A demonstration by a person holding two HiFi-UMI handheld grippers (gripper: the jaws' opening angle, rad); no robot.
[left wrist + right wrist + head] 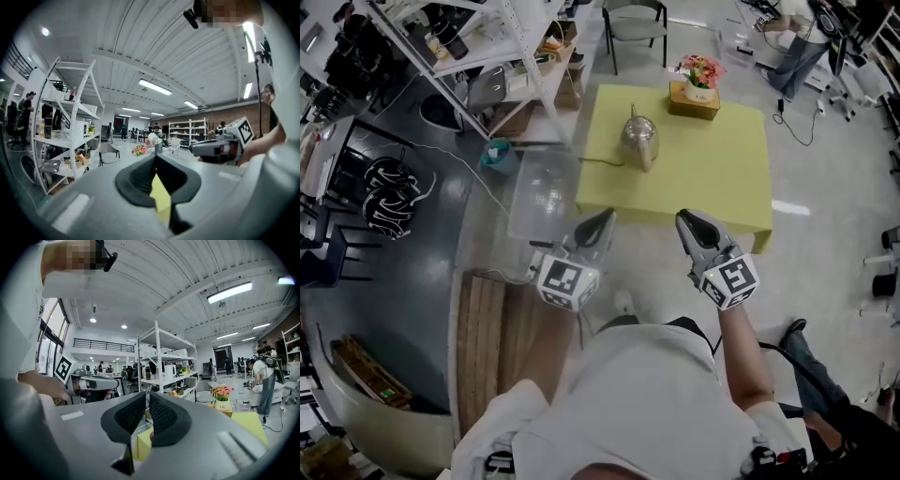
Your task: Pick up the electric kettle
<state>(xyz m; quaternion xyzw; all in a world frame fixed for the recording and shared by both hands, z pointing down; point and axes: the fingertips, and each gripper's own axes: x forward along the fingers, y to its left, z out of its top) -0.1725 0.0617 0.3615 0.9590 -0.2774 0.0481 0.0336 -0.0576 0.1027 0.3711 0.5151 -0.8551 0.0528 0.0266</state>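
The metal electric kettle (639, 139) stands upright on the far left part of a yellow-green table (712, 178), its cord (600, 161) trailing off the left edge. Both grippers are held side by side short of the table's near edge, pointing at it and well away from the kettle. My left gripper (605, 217) (156, 157) is shut and empty. My right gripper (686, 217) (146, 397) is shut too, with only a sliver between its pads (161, 416) and nothing in them. Each gripper shows in the other's view.
A pot of pink flowers (700, 73) sits on a wooden box (694, 101) at the table's far edge. A clear plastic bin (542, 192) stands left of the table, a white shelf rack (487, 56) behind it, a chair (635, 23) beyond. People stand farther back.
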